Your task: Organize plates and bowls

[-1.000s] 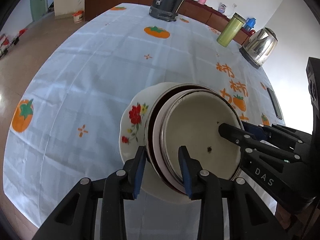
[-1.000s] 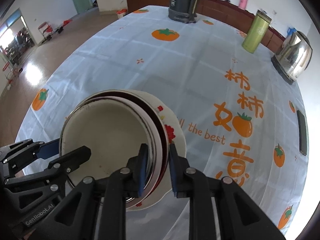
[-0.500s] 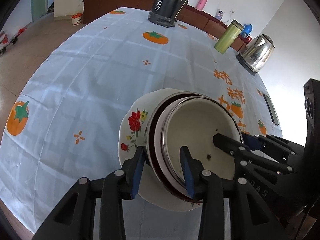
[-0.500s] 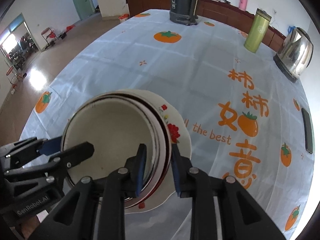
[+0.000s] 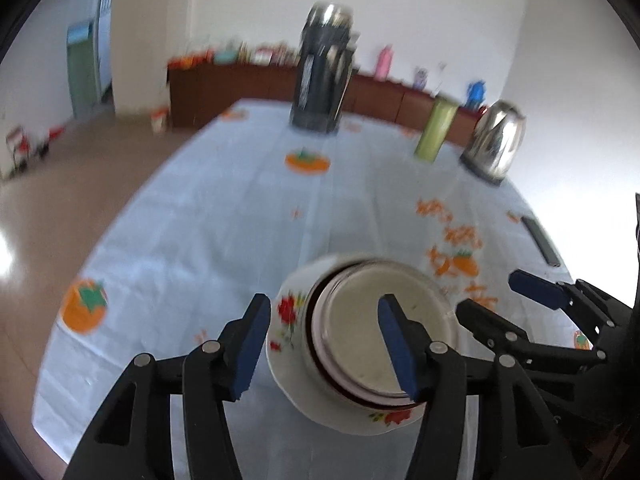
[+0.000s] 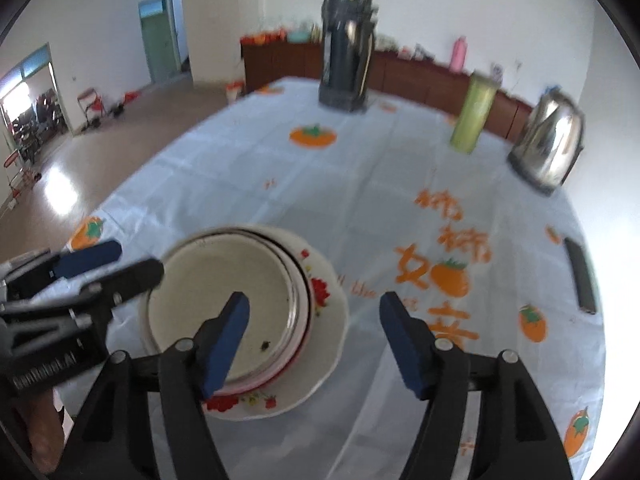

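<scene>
A stack of dishes stands on the pale blue tablecloth: a white floral plate (image 5: 288, 332) (image 6: 328, 320) with a dark-rimmed bowl and a cream enamel bowl (image 5: 360, 320) (image 6: 224, 288) nested on it. My left gripper (image 5: 326, 344) hovers over the stack's left side. Its jaws are opening, and the pads stand clear of the rims. My right gripper (image 6: 316, 342) hangs over the stack's right side. Its jaws are also opening, with nothing pressed between the pads. Each gripper shows in the other's view: the right gripper (image 5: 490, 294) and the left gripper (image 6: 134, 260).
At the far end of the table stand a tall dark thermos (image 5: 322, 80) (image 6: 346, 40), a green tumbler (image 5: 434, 132) (image 6: 474, 116) and a steel kettle (image 5: 496, 144) (image 6: 552, 140). A black phone (image 5: 540, 240) (image 6: 580, 276) lies at the right edge. The stack sits near the table's front edge.
Both grippers have let go of the bowl rims, spread their jaws wide and lifted back while tilting up. The stack stays in place on the table.
</scene>
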